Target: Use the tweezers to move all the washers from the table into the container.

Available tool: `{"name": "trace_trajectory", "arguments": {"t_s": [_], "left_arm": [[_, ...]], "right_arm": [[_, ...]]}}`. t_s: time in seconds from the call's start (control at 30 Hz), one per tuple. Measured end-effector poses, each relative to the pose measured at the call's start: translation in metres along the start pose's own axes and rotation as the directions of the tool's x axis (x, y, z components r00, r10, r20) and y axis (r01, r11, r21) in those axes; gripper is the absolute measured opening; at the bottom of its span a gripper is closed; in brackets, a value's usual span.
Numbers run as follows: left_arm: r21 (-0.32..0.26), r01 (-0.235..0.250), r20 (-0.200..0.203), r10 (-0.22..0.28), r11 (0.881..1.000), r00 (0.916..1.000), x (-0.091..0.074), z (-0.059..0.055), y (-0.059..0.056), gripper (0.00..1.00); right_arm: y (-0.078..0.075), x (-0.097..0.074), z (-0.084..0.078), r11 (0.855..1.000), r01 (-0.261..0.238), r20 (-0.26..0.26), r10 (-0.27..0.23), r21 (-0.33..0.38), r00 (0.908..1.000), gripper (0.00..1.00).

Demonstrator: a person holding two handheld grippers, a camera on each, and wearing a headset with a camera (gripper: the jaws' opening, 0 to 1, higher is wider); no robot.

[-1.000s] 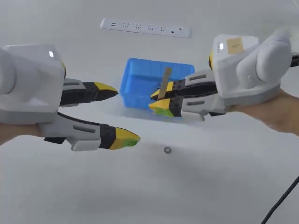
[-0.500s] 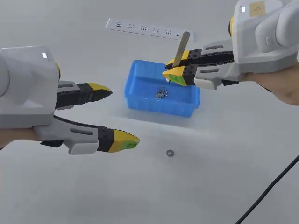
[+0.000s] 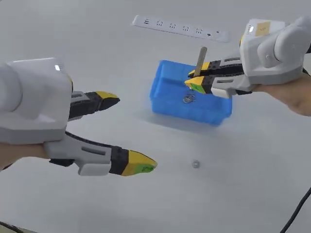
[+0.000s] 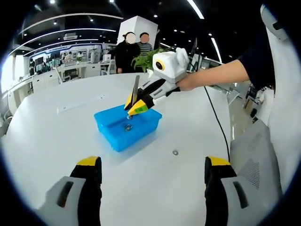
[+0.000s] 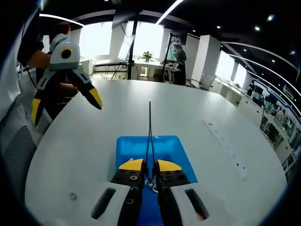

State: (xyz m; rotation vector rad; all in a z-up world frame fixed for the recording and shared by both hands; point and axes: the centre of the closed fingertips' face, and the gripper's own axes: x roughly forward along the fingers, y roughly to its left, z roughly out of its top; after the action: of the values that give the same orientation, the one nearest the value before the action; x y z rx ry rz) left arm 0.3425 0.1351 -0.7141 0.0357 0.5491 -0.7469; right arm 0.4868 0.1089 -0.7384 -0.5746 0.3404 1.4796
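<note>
**A:** What is at the left of the container?

**B:** The left gripper (image 3: 131, 133) hovers there, well apart from the blue container (image 3: 165, 104). Its jaws are spread wide and hold nothing.

**A:** And where is the thing to be moved?

**B:** One loose washer (image 3: 195, 164) lies on the white table (image 3: 97, 204), on the near side of the container and apart from its wall. Between it and the left gripper is just bare table. A few more washers (image 3: 188, 99) lie together on the floor of the container.

**A:** What about the right side?

**B:** The right gripper (image 3: 192, 80) hangs over the container. Its jaws are pressed together on the tweezers (image 3: 202, 56), which stand nearly upright. Their lower end points down near the washers inside; I cannot tell if it touches them. The near wall of the container stands between this gripper and the loose washer.

**A:** Anything else around?

**B:** A white power strip (image 3: 180, 27) lies beyond the container, and a black cable (image 3: 296, 213) runs on the near right of it.
</note>
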Motion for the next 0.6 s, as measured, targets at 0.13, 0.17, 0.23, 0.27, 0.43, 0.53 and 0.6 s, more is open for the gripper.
{"name": "trace_trajectory", "arguments": {"t_s": [0.13,0.17,0.23,0.27,0.43,0.53,0.6], "left_arm": [[-0.018,-0.02,-0.018,0.019,1.0,0.9997,-0.001,-0.005,0.007,0.99],[-0.021,-0.023,-0.019,0.022,1.0,0.9996,-0.001,-0.005,0.008,0.99],[-0.024,-0.021,-0.013,0.021,0.999,0.9997,0.0,-0.004,0.008,0.99],[-0.024,-0.019,-0.012,0.019,1.0,0.9998,0.001,-0.003,0.007,0.99],[-0.027,-0.013,-0.018,0.013,1.0,0.9998,0.004,-0.004,0.006,0.99],[-0.028,-0.013,-0.02,0.013,1.0,0.9997,0.005,-0.005,0.005,0.99],[-0.022,-0.014,-0.033,0.013,1.0,0.9994,0.005,-0.009,0.004,0.99]], "right_arm": [[0.007,0.005,-0.01,1.0,-0.013,-0.015,0.013,-0.001,0.9998,0.1],[0.008,0.006,-0.012,1.0,-0.015,-0.017,0.015,0.0,0.9997,0.1],[0.01,0.008,-0.015,1.0,-0.013,-0.021,0.013,0.0,0.9997,0.1],[0.011,0.009,-0.015,1.0,-0.01,-0.022,0.01,0.001,0.9997,0.1],[0.01,0.012,-0.019,1.0,-0.002,-0.023,0.002,0.02,0.9997,0.1],[0.009,0.012,-0.019,1.0,0.004,-0.027,-0.003,0.013,0.9996,0.1],[0.008,0.012,-0.019,1.0,0.008,-0.028,-0.008,0.009,0.9996,0.1]]}}
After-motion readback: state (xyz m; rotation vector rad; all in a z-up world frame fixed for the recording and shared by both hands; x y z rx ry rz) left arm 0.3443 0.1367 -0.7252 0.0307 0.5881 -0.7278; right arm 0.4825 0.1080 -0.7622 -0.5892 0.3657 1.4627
